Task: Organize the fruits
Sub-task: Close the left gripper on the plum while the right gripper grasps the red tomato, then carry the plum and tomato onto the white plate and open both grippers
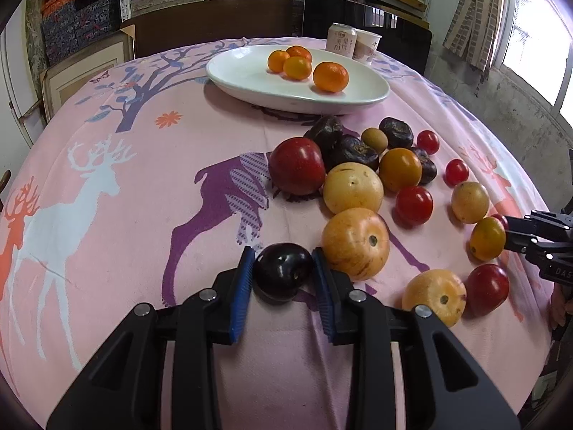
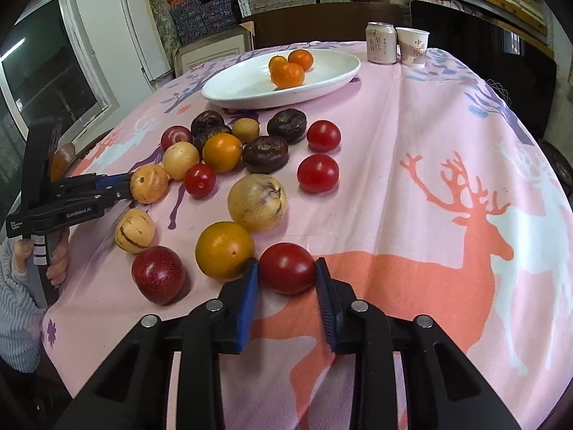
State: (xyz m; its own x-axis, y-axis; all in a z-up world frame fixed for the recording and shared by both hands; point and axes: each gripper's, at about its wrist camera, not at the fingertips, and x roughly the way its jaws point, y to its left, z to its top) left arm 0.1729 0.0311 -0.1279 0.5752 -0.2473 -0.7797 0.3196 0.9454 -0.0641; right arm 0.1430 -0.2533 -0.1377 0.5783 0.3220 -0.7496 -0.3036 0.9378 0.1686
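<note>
In the left wrist view my left gripper [image 1: 283, 252] is shut on a dark plum [image 1: 283, 276] that rests on the pink deer tablecloth [image 1: 143, 165]; both blue pads press its sides. In the right wrist view my right gripper [image 2: 287, 262] is shut on a red tomato [image 2: 286, 276], also on the cloth. A loose pile of yellow, orange, red and dark fruits [image 1: 358, 186] [image 2: 229, 150] lies between the two grippers. At the back, a white oval plate [image 1: 297, 102] [image 2: 329, 82] holds several mandarins [image 1: 330, 77] [image 2: 287, 75].
A drink can [image 2: 381, 43] and a paper cup [image 2: 413, 47] stand behind the plate. Dark chairs and stacked shelves line the far side. A person's hand [image 2: 57, 254] holds the left gripper at the table's left edge. An orange fruit [image 2: 224, 251] touches my right gripper's left finger.
</note>
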